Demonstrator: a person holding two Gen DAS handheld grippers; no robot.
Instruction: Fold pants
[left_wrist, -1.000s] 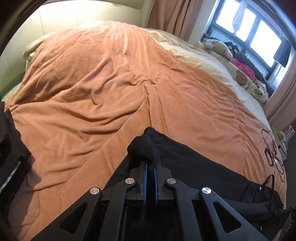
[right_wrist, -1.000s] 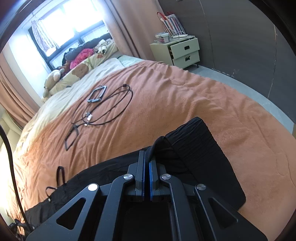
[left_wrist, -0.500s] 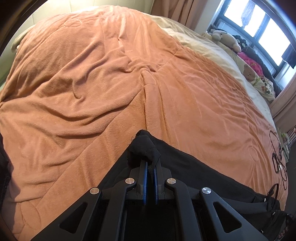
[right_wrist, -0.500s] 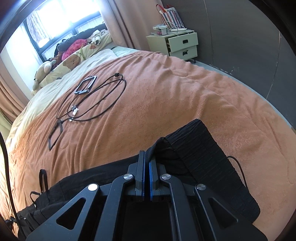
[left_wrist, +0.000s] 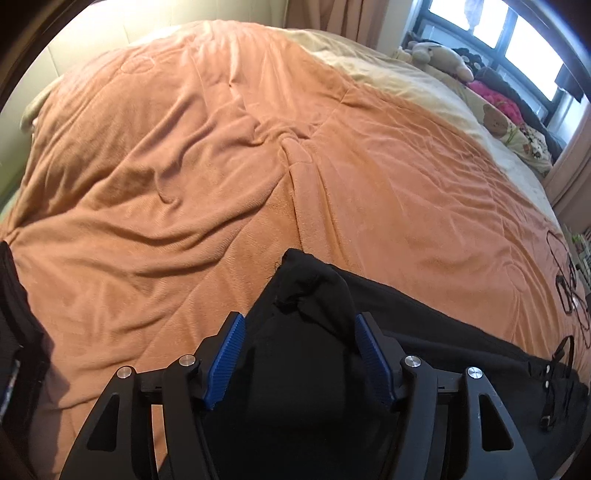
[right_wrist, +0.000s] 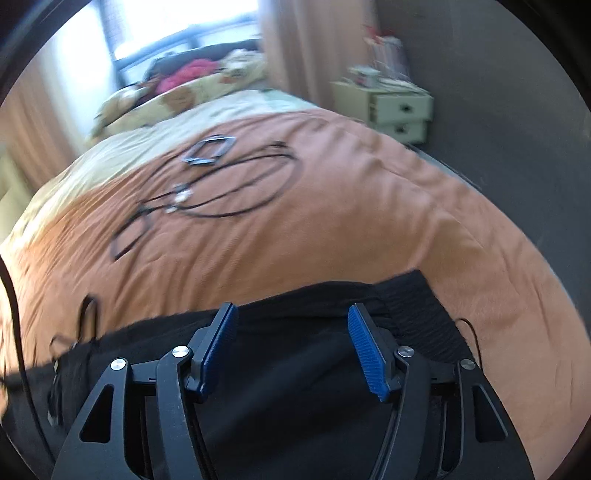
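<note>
Pants released on the bed, both grippers open

Pants (left_wrist: 424, 332) lie flat along the near edge of the orange blanket (left_wrist: 184, 184), black fabric stretching from 1 gripper to the other. At your left end the cloth bunches into a crumpled hem (left_wrist: 314, 288) that stands up slightly between the blue pads. At your right end a ribbed black waistband (right_wrist: 417, 306) lies on the blanket just past the fingers, with a thin drawstring (right_wrist: 471, 332) trailing off its right side.

Your left gripper (left_wrist: 299, 332) has just opened; its jaws stand apart on either side of the hem, and the right pad (left_wrist: 373, 358) sits very close to the fabric, though you cannot tell if it touches. Nothing is pinched. Your right gripper (right_wrist: 291, 332) has also just opened, jaws spread over flat black cloth with neither pad (right_wrist: 365, 350) pressing on it. That view is blurred.

Farther out on the blanket, a loop of black cable (right_wrist: 236, 188) and a dark rectangular frame (right_wrist: 208, 149) lie well apart from the pants. Beyond them, stuffed toys (left_wrist: 439, 55) and a pink bundle (left_wrist: 498, 99) sit under the window (left_wrist: 517, 33). A pale 2-drawer nightstand (right_wrist: 395, 110) stands beside the bed, near a curtain (right_wrist: 295, 48).
</note>
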